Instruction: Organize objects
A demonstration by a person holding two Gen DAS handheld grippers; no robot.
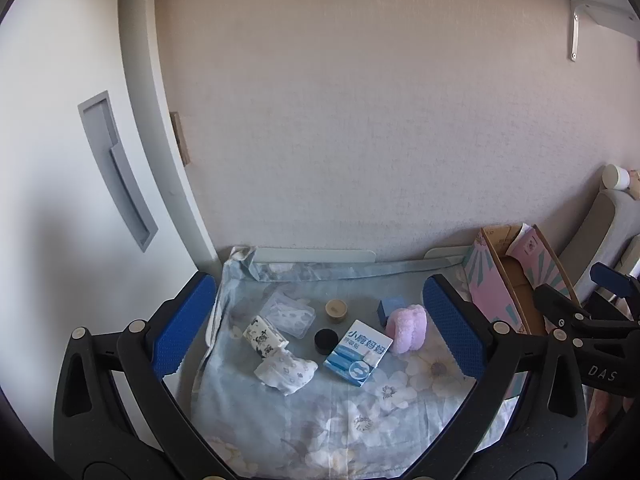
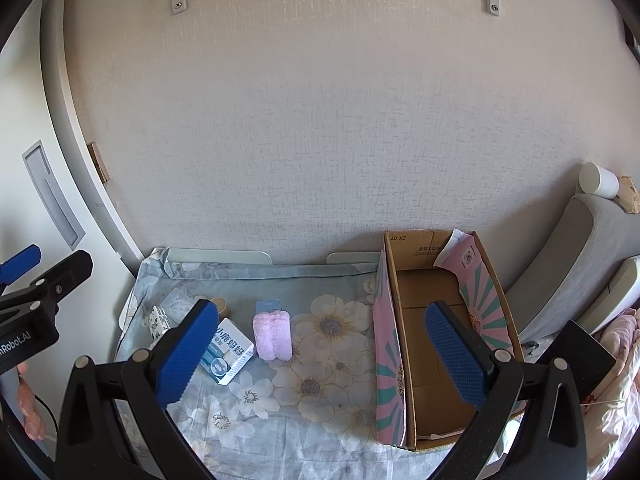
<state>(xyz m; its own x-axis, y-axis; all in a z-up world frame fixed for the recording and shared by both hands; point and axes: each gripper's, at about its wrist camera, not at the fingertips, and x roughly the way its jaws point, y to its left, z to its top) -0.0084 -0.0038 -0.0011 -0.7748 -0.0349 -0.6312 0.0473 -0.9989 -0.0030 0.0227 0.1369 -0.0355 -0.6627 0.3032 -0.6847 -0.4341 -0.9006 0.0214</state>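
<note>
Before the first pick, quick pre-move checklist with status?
1. Left gripper open, nothing between its pads: ok.
2. Right gripper open, nothing held: ok.
3. Cardboard box open on top, visible floor bare: ok.
4. Pink fluffy item unobstructed on the floral cloth: ok.
5. Blue-and-white carton fully visible from the left wrist: ok; partly hidden behind a finger in the right wrist view: not ok.
6. Black round lid contents: cannot tell.

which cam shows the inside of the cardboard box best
The right wrist view: it looks down into the open cardboard box, showing its bare brown floor and inner walls, nothing visible inside. The left wrist view catches the box only at the right edge, mostly its pink outer side, partly hidden behind the right gripper.
</note>
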